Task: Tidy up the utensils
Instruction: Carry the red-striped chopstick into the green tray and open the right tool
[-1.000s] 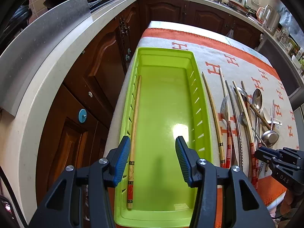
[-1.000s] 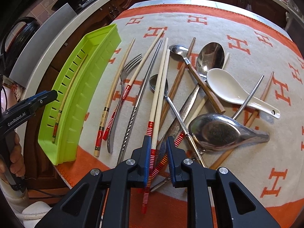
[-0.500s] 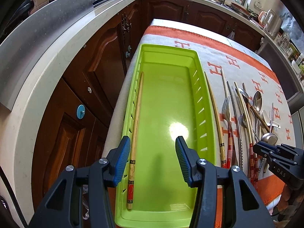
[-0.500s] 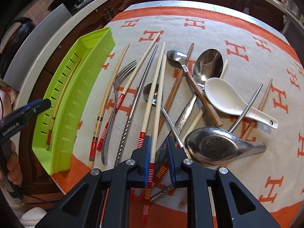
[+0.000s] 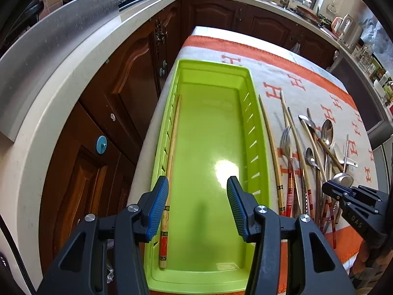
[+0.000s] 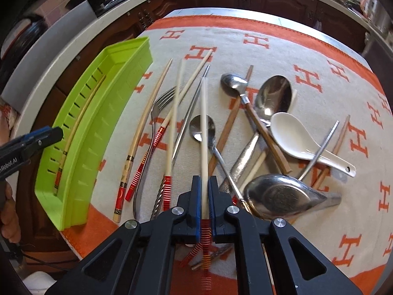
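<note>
The right gripper [image 6: 204, 196], jaws just closed, pinches a pale red-banded chopstick [image 6: 203, 132]. "GenRobot.AI" marks the left gripper [image 5: 197, 206], whose ribbed blue jaws gape over a slotted green plastic tray [image 5: 255, 132].

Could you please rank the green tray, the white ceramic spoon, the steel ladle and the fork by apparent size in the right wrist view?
1. green tray
2. steel ladle and fork: too alike in extent to rank
3. white ceramic spoon
</note>
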{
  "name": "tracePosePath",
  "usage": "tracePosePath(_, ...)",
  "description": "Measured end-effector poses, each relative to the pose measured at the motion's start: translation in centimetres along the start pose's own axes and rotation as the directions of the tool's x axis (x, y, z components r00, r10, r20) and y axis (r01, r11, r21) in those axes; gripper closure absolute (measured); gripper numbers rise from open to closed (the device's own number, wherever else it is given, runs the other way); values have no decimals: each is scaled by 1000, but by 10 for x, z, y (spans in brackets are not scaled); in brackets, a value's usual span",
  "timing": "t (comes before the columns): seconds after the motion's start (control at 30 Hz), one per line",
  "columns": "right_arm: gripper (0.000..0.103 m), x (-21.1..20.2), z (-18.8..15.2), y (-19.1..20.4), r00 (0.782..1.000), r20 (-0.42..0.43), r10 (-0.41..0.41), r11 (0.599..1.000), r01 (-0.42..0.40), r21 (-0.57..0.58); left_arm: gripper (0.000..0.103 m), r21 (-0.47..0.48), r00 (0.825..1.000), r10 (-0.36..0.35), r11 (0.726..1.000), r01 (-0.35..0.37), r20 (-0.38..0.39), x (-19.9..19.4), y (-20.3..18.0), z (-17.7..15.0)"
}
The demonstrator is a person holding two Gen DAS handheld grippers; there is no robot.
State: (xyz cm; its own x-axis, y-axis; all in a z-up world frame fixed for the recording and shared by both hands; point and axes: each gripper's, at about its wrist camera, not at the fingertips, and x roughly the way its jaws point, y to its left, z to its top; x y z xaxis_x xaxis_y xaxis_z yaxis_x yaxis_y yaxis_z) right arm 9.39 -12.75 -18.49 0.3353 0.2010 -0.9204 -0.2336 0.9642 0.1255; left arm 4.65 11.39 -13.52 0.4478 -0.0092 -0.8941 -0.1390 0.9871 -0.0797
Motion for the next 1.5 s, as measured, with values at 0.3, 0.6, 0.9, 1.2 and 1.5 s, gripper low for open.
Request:
tracePosePath(0.3, 98, -52, 22, -8, 983, 40, 178, 972, -182, 147, 55, 6, 998, 19, 1000, -20, 66, -28, 3, 9)
tracePosePath(0.6, 98, -70, 70, 82, 943, 36, 331, 940, -333, 75, 31, -42, 981, 117, 993, -112, 153, -58, 26, 23)
tracePosePath(0.9, 86, -25, 95, 131, 964, -9, 265, 956, -261, 132, 26, -77, 977, 174, 983, -166, 119, -51, 45, 22)
tracePosePath(1.2, 76, -38, 84, 101, 977, 48, 210, 972, -213, 98, 26, -79, 984, 153, 986, -145, 94, -41, 42, 19)
tracePosePath(1.5, 68, -85, 52, 45, 968, 219, 124, 989, -138, 49, 26, -29, 989, 17, 999, -13, 150, -53, 6, 11)
